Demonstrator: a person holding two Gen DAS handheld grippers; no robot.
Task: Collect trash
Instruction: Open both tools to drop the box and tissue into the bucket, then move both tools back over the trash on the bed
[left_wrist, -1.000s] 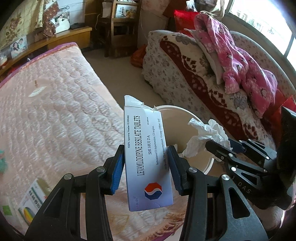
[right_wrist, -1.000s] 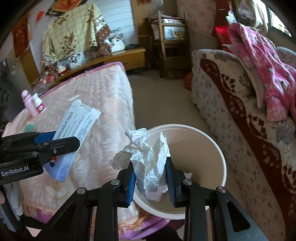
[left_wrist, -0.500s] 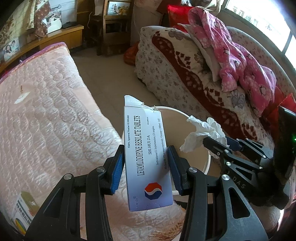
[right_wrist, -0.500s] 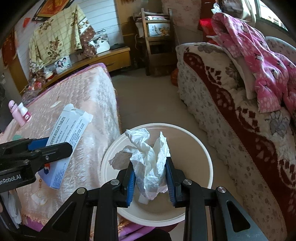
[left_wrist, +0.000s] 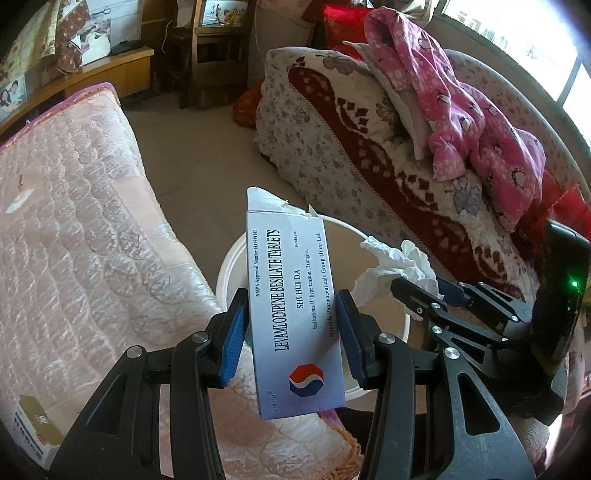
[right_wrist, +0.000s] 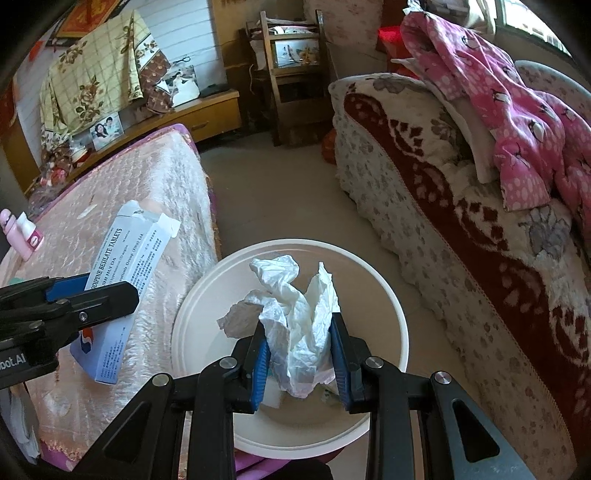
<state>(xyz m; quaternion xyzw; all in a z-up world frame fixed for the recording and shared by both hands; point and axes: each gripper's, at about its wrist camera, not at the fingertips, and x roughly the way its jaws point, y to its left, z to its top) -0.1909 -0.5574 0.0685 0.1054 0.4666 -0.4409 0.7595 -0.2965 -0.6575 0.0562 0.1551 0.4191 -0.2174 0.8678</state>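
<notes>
White crumpled tissue (right_wrist: 295, 332) is being squeezed by the right gripper (right_wrist: 301, 363) over the bin (right_wrist: 388, 295); the left gripper (left_wrist: 291, 336) is squeezing the pill box (left_wrist: 291, 306).

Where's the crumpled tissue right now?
The crumpled tissue is pinched in the right gripper, directly over the white bin, between the pink bed and the floral sofa.
</notes>
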